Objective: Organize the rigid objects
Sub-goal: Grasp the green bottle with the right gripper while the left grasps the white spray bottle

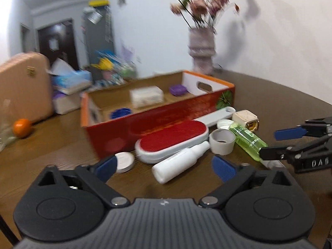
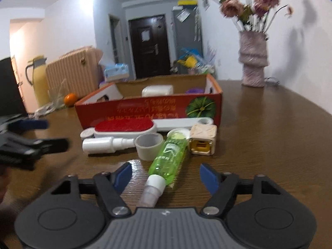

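Observation:
A red cardboard box [image 1: 166,116] stands open on the brown table, with a white case [image 1: 146,95], a purple box [image 1: 176,89] and a blue lid [image 1: 120,113] inside. In front of it lie a red lint brush [image 1: 172,139], a white spray bottle [image 1: 178,161], a white ring [image 1: 222,141], a round tin [image 1: 124,161], a cream cube [image 2: 204,140] and a green bottle [image 2: 169,155]. My left gripper [image 1: 166,166] is open, its fingers either side of the white spray bottle without touching it. My right gripper [image 2: 166,175] is open around the green bottle's capped end, pads apart from it.
A vase of flowers [image 2: 252,62] stands at the table's back right. An orange [image 1: 21,127] lies at the left, near a beige suitcase [image 1: 22,87]. A long white handle [image 2: 182,122] rests against the box front. The table's curved edge runs along the right.

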